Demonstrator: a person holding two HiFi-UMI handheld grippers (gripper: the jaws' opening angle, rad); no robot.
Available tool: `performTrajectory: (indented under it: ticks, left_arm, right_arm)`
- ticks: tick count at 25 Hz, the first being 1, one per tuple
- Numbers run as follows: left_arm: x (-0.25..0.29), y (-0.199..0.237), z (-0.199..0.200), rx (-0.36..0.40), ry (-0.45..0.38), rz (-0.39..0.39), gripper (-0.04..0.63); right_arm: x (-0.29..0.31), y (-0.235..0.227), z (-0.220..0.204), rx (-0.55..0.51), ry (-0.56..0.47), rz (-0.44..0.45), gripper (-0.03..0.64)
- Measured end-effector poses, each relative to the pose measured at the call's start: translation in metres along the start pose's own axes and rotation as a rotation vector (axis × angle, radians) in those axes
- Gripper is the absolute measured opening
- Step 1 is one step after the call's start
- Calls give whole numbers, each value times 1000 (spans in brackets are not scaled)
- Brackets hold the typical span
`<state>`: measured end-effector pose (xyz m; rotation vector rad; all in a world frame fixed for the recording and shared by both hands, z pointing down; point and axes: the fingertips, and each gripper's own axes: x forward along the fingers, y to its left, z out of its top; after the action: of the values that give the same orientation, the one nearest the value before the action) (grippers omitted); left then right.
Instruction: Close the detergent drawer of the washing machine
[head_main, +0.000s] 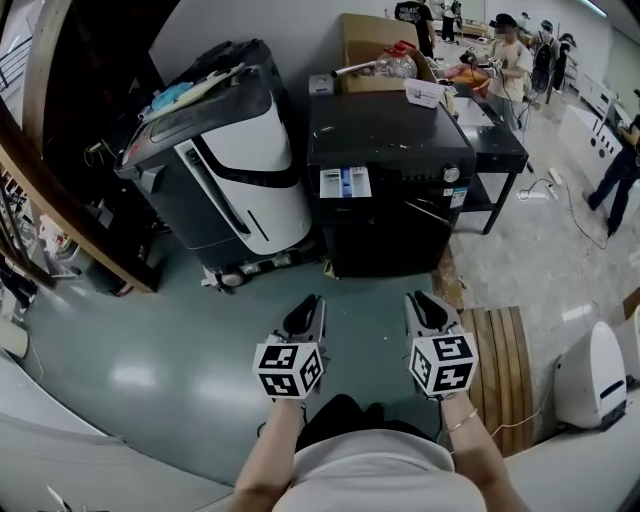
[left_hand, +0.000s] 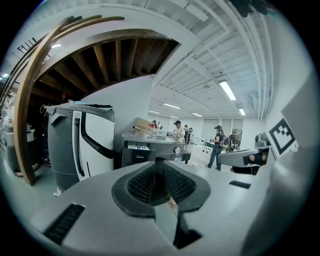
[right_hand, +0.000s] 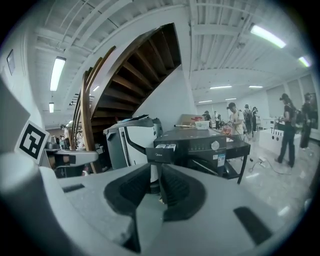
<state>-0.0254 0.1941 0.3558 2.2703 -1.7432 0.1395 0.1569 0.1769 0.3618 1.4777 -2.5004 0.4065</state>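
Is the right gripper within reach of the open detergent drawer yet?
Probably not: the right gripper hangs well short of the detergent drawer. Only bare floor lies between, so stepping closer should do.

People (head_main: 510, 55) are working in a white, strip-lit workshop hall well beyond the right tongs (head_main: 418, 297), and a boxy black metal washing machine (head_main: 390, 190) is standing ahead.

At eleven o'clock I see a grey-and-white appliance (head_main: 235, 150) beside a curved wooden stair beam (head_main: 95, 235). A cardboard box (head_main: 372, 40) sits at twelve, with people (head_main: 510, 55) beyond at one. At four lies a slatted wooden mat (head_main: 500, 370), and just past it is a rounded white unit (head_main: 590, 375).
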Motion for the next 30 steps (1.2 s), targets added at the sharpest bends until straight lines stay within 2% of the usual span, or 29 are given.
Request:
performTrajectory:
  ticks: [8, 14, 22, 30]
  left_arm:
    - [3, 11, -1, -17, 8, 22, 92]
    - [20, 28, 0, -23, 13, 24, 117]
    - [71, 68, 6, -27, 37, 6, 146]
    - [132, 109, 0, -46, 93, -6, 160]
  right_arm:
    - [13, 6, -6, 11, 35, 32, 84]
    - [38, -4, -4, 26, 45, 8, 84]
    - [99, -12, 7, 38, 78, -28, 84]
    - [167, -29, 0, 72, 145, -81, 84]
